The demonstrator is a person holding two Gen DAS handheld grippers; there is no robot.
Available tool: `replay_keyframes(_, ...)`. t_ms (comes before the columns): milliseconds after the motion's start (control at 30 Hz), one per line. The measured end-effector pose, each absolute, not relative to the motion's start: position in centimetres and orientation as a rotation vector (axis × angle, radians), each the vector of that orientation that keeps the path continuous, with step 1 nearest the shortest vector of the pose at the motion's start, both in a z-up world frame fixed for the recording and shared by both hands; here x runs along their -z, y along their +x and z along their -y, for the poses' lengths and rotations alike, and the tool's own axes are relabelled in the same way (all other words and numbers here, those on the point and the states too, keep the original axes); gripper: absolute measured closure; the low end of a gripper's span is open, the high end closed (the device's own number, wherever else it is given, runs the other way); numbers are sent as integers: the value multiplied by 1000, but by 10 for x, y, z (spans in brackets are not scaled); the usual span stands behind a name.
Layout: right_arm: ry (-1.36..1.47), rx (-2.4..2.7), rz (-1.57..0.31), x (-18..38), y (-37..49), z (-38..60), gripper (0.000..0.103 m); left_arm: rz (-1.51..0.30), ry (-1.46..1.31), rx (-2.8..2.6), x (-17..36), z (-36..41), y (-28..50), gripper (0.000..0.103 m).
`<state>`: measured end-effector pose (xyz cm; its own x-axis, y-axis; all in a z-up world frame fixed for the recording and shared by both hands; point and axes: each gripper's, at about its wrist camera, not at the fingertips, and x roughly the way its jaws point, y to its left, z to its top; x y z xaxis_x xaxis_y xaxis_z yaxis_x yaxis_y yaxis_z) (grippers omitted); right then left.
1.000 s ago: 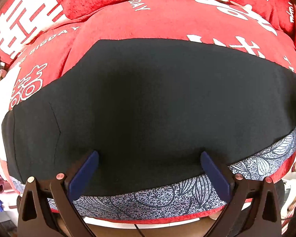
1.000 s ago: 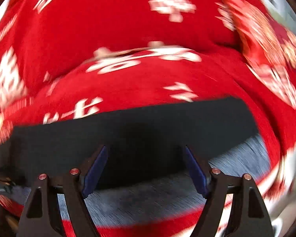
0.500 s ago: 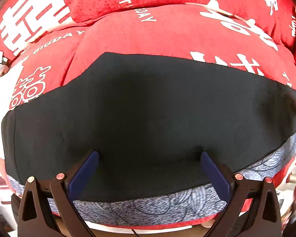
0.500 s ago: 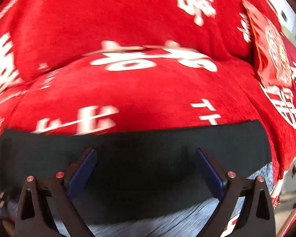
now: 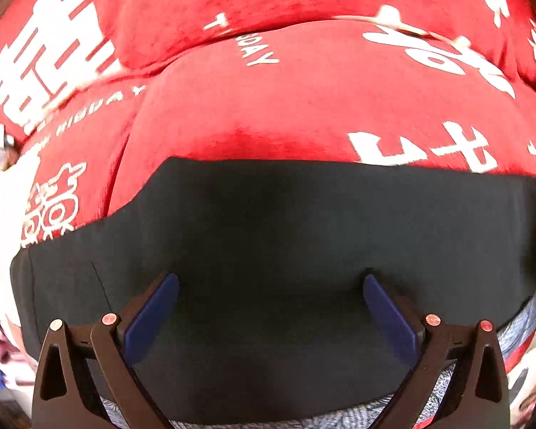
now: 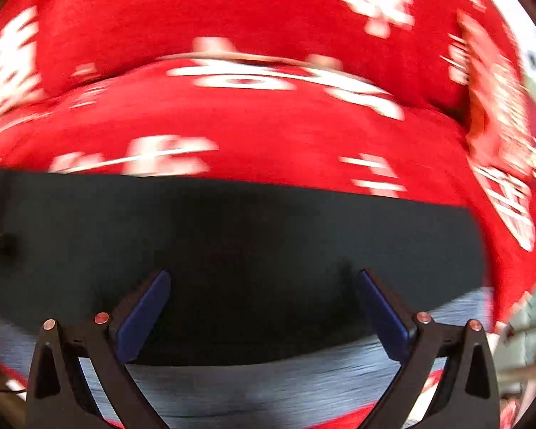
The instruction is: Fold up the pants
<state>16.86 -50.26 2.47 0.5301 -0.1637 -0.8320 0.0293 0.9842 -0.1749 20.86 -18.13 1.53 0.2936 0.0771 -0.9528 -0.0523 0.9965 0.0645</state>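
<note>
The black pants (image 5: pixel 286 236) lie flat across a red cover. They fill the lower half of the left wrist view. My left gripper (image 5: pixel 271 279) hangs over them near their front edge, open, its blue pads (image 5: pixel 150 314) wide apart with nothing pinched between them. In the blurred right wrist view the pants (image 6: pixel 250 221) run as a dark band from the left edge to their right end. My right gripper (image 6: pixel 263 273) is above that band and its jaws are opening. Only flat cloth lies below the gap, and the pads do not press on it.
A red plush cover with white characters (image 5: pixel 286 107) spreads over the cushions behind the pants (image 6: pixel 268 125). A grey leaf-patterned cloth (image 5: pixel 518 325) shows under the pants' front edge (image 6: pixel 268 386). A red patterned pillow (image 6: pixel 496 114) sits at the far right.
The right gripper's jaws have spread wider and its view has swung sideways along the pants. In the left view the pants' far edge sits lower, with more red cover showing.
</note>
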Motion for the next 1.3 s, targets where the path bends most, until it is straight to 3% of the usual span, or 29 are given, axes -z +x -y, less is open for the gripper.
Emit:
replay_keyframes(133,46,256,-1019,-22,175,596,0,-1275,-18,-143,-13,157,211,0)
replay_keyframes(300,61,402,-1001,-31,172,614,0,-1309,-57,-191,-16,137,193,0)
replay_keyframes(467,39,86,-881,-43,113,523,0,-1300,-10,-42,-26,167,148,0)
replay_keyframes(600,-133,-141,-890,-28,77,434,0,-1288,125,63,-19,217,122,0)
replay_keyframes(767,-237,-201,-960,-1,76,392,0,-1323,106,47,-1,218,124,0)
replay_keyframes(1300,37,22,-996,-12,116,572,0,-1323,46,-65,4,133,99,0)
